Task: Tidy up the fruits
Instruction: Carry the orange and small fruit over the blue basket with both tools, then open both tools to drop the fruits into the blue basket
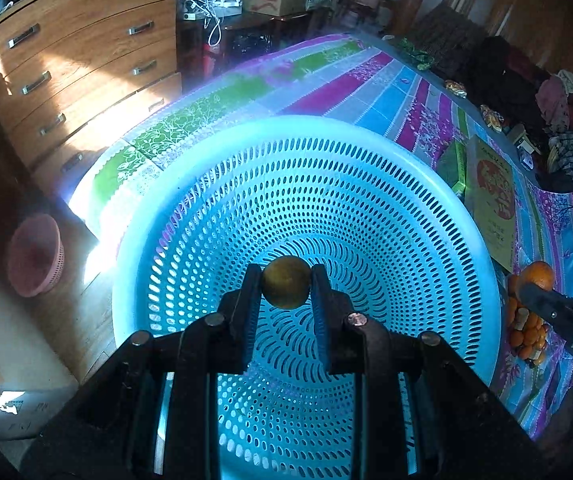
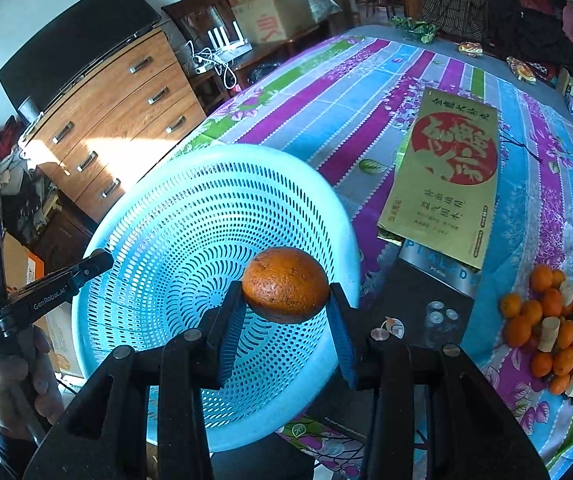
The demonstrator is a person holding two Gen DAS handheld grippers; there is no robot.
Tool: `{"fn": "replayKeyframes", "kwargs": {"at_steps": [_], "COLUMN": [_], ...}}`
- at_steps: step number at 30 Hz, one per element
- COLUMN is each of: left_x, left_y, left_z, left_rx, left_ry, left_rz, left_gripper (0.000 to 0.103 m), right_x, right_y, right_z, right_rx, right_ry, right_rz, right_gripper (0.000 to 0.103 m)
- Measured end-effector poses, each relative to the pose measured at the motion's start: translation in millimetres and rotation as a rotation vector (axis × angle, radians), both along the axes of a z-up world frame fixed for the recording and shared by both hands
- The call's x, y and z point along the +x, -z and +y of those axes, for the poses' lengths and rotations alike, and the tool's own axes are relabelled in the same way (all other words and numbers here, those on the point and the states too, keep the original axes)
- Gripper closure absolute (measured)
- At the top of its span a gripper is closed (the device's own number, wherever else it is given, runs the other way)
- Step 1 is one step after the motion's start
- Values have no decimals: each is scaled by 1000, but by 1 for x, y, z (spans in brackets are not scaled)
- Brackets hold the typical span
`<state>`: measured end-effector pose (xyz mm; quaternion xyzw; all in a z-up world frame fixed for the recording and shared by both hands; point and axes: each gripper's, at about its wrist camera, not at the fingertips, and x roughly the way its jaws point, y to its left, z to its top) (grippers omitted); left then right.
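- Left gripper [image 1: 286, 286]: black linkage with blue-padded fingers, clamped on a small yellow-green round fruit [image 1: 286, 287]; the pads press both sides of the fruit, which hangs above the inside of the basket
- Right gripper [image 2: 286, 296]: same build, its jaws closed on a mandarin [image 2: 285, 284] with a speckled orange rind; the fruit sits between the two blue pads, over the right part of the basket
- Light-blue perforated plastic basket [image 1: 426, 184]: round and wide-rimmed, rows of slots spiralling toward its centre; it rests at the near edge of the table and its floor appears bare in both views
- Person's hand [image 2: 18, 384]: seen in the right wrist view at lower left, wrapped around the handle of the left gripper
- Pile of loose fruit [image 2: 554, 328]: small oranges, little red and yellow fruits and pale cut pieces, lying on the cloth to the right of the basket, well apart from it
- Dark flat box [image 2: 418, 292]: beside the basket on the right, with a few small round items on top; what they are cannot be told
- Gold packet with a red disc and printed characters [image 2: 450, 176]: lies flat beyond the dark box, partly over it
- Striped floral tablecloth [image 2: 350, 120]: purple, blue, green and grey bands covering the table
- Wooden chest of drawers [image 2: 118, 120]: stands left of the table with metal handles
- Cardboard boxes [image 2: 262, 20]: stacked at the far side of the room
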<state>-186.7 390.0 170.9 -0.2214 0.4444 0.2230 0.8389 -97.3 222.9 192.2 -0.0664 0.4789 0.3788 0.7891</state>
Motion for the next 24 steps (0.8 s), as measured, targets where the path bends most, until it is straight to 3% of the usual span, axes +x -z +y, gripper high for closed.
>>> {"fn": "replayKeyframes", "kwargs": {"at_steps": [10, 11, 13, 15, 24], "left_x": [9, 9, 10, 9, 11], "left_y": [18, 19, 17, 14, 9], "left_z": [5, 5, 3, 2, -2], "left_rx": [-52, -49, -31, -6, -10], "left_ry": [22, 22, 19, 14, 15], "left_rz": [52, 57, 58, 54, 46], "left_gripper": [74, 71, 45, 37, 36], "right_x": [3, 3, 3, 3, -3], "right_y": [8, 9, 7, 6, -9], "right_z": [6, 5, 4, 2, -13], "right_rx": [-24, -23, -19, -9, 38], "right_ry": [-4, -1, 6, 8, 11], "right_rz": [15, 12, 8, 5, -52], "right_gripper": [53, 49, 42, 38, 38]}}
